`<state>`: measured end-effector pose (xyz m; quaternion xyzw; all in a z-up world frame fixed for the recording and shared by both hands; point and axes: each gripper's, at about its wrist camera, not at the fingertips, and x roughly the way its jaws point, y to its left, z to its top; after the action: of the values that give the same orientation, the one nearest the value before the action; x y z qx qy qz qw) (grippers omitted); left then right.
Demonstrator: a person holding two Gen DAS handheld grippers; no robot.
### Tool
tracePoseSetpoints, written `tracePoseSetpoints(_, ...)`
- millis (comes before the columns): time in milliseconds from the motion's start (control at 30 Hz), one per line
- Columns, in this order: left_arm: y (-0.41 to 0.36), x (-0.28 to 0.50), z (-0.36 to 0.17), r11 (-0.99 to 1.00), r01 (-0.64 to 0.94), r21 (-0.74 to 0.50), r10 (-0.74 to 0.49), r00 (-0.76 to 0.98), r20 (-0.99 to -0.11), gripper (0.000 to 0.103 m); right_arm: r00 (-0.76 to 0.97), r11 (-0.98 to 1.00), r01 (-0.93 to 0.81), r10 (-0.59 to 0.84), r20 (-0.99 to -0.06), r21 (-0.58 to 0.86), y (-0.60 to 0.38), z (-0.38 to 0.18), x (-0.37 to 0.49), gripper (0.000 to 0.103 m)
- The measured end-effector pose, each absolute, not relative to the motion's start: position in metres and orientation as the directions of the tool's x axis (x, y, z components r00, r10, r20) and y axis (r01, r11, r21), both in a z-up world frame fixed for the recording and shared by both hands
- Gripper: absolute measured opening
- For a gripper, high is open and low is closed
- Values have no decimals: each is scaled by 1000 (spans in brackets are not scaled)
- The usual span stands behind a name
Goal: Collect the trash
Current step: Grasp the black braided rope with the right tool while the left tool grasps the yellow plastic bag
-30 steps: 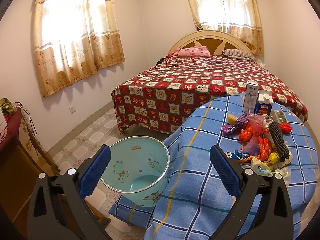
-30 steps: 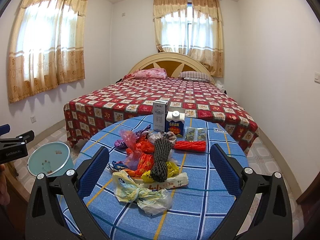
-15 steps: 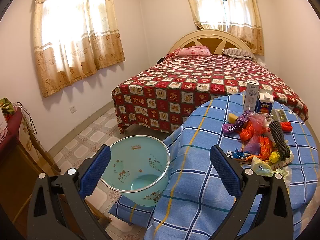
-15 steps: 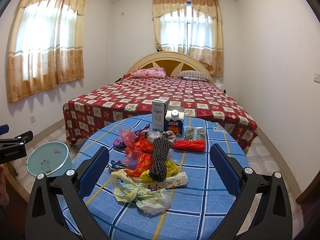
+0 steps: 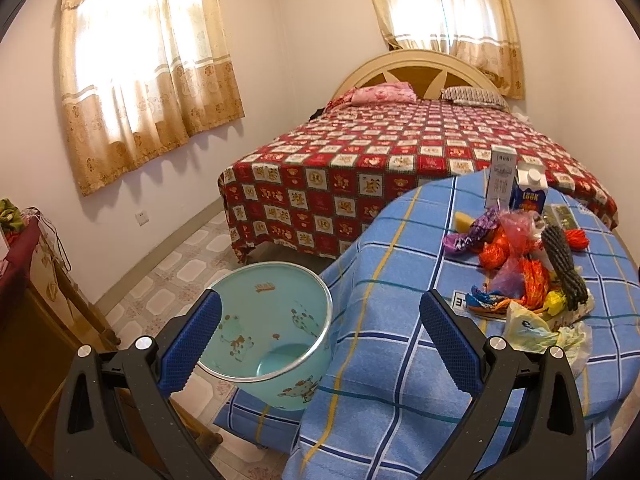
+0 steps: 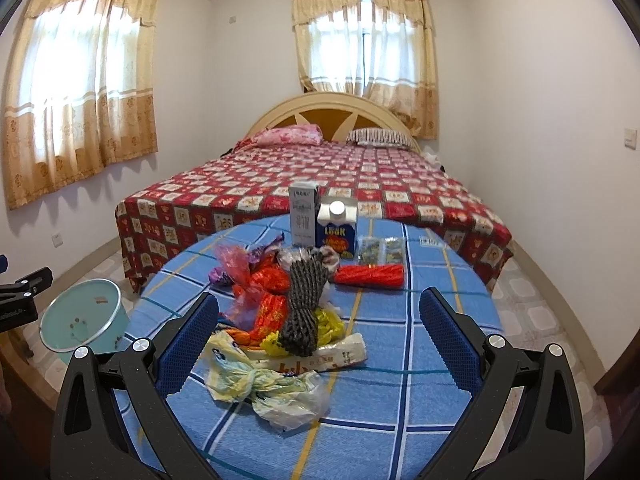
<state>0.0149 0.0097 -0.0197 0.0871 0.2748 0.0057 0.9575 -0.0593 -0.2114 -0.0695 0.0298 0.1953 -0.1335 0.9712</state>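
- Left tool (image 5: 320, 336): jaws are spread wide and nothing is held; it is aimed between the pale-green waste bin (image 5: 268, 332) and the edge of the desk (image 5: 392, 320).
- Right tool (image 6: 318, 338): jaws are likewise spread wide and empty; it is held above the near edge of the desk, facing the trash heap (image 6: 280, 308).
- Location of trash: crumpled bags and wrappers are piled on the blue checked cloth, with a dark braided rope bundle (image 6: 306, 304) lying across the top and a knotted pale plastic bag (image 6: 264, 384) nearest the right tool. A grey carton (image 6: 303, 216) and a blue milk carton (image 6: 337, 230) stand upright behind the heap.
- The bin is seen beside the desk, below its top, tilted; what supports it cannot be told.
- Risk: the items overlap, so a pull on one bag is judged likely to drag neighbours off the desk.
- Risk: thin film may slip from the pads if only a loose fold is pinched.
- Risk: the standing cartons may be toppled by a wide sweep.
- Risk: a drop released short of the bin is expected to land on the floor, and a knock may upset the bin.
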Motion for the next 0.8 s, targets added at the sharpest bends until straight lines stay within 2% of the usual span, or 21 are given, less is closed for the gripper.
tracePoseSetpoints(200, -14, 39, -48, 985, 32, 170, 70, 823, -564, 97, 862, 959, 281, -263, -432, -23, -219, -99, -34, 94)
tracePoseSetpoints(267, -20, 44, -55, 986, 34, 163, 67, 818, -571, 97, 851, 960, 278, -256, -458, -21, -224, -108, -22, 82)
tracePoseSetpoints(567, -51, 58, -93, 985, 54, 161, 60, 777, -626, 97, 815, 976, 218, -178, -552, 8, -238, -139, 24, 66)
tracePoseSetpoints(600, -53, 58, -96, 984, 60, 165, 58, 774, -631, 97, 810, 980, 201, -163, -563, 6, -237, -142, 27, 62)
tracePoseSetpoints(633, -54, 58, -96, 984, 66, 164, 53, 773, -632, 97, 805, 981, 193, -152, -573, 11, -237, -145, 31, 39)
tracePoseSetpoints(667, -55, 57, -96, 984, 70, 161, 48, 774, -632, 97, 797, 986, 164, -109, -593, 39, -239, -148, 35, 22)
tracePoseSetpoints(800, -58, 50, -90, 985, 89, 150, 25, 778, -628, 97, 802, 989, 130, -63, -594, 70, -236, -148, 32, 16)
